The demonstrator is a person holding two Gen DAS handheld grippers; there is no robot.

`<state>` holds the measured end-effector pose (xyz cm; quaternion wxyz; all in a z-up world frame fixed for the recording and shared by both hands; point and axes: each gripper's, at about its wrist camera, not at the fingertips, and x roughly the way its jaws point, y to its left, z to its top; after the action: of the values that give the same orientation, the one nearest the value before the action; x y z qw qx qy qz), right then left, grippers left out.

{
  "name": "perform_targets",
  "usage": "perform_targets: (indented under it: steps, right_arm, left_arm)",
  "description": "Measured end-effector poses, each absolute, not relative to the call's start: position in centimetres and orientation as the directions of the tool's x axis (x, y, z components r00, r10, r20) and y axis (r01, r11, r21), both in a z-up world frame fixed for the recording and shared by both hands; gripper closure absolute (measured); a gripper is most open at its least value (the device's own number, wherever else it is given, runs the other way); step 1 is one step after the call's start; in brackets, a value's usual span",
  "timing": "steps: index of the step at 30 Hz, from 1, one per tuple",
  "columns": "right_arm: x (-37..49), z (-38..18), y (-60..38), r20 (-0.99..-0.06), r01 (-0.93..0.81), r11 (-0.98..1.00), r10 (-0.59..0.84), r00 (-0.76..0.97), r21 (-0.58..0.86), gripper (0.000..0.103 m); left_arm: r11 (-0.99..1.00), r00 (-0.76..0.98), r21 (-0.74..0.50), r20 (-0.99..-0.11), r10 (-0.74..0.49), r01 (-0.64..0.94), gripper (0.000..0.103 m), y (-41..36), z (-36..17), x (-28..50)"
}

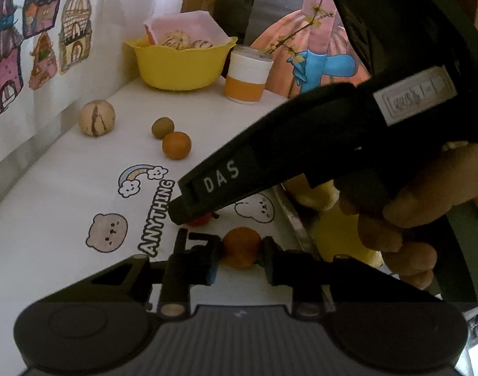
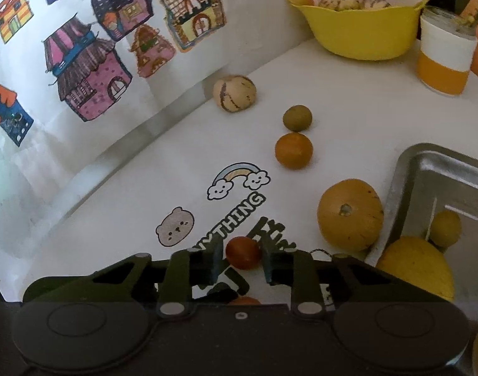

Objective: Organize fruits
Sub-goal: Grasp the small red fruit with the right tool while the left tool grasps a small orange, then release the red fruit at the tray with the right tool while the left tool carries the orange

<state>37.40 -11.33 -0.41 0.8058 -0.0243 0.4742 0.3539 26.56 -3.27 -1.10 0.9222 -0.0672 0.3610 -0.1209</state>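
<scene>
Fingers of R gripper (image 2: 240, 258) bracket red fruit (image 2: 242, 252), contact unclear; L gripper (image 1: 242, 258) likewise round orange fruit (image 1: 242, 247). Only R view shows metal tray (image 2: 408, 181) at 3 o'clock w/ yellow fruit (image 2: 417, 263); yellow bowl (image 2: 361, 31) far, 1 o'clock.

Two grippers: left (image 1: 242, 258), right (image 2: 240, 258). One red fruit (image 2: 242, 252) and one large orange gourd (image 2: 350, 214). Two small orange fruits: one (image 2: 293, 150) at 12 o'clock of the red one, another (image 1: 242, 247). One green fruit (image 2: 296, 118), one striped melon (image 2: 234, 94), one yellow bowl (image 2: 361, 31), one cup (image 2: 444, 62), one tray (image 2: 427, 169).
</scene>
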Motion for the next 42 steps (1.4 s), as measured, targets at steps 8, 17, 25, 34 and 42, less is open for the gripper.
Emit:
perform_targets:
  steps: [8,17,25,34,42]
  right_arm:
    - [36.5,0.2,-11.7,-0.763,-0.596,0.748,0.559,0.326,0.294,0.079]
    - [33.0,4.2,-14.5,-0.682,-0.618,0.733,0.608,0.407,0.284,0.079]
    - [28.5,7.5,-19.5,-0.628,-0.603,0.755,0.606,0.489,0.258,0.079]
    - [24.4,7.5,-27.3,-0.625,-0.516,0.818,0.546,0.557,0.254,0.079]
    - [23.4,4.4,-31.6,-0.651,-0.44,0.847,0.518,0.554,0.299,0.079]
  left_arm:
    - [0.962,0.705,-0.234,-0.659,-0.263,0.141,0.073,-2.4,-0.9,25.9]
    - [0.966,0.741,-0.219,-0.624,-0.248,0.139,0.073,-2.4,1.5,23.9]
    - [0.96,0.756,-0.203,-0.594,-0.277,0.193,0.073,-5.4,3.9,21.9]
    - [0.937,0.731,-0.204,-0.586,-0.349,0.283,0.073,-10.4,4.2,20.5]
    - [0.931,0.69,-0.209,-0.625,-0.364,0.301,0.073,-12.8,2.4,20.2]
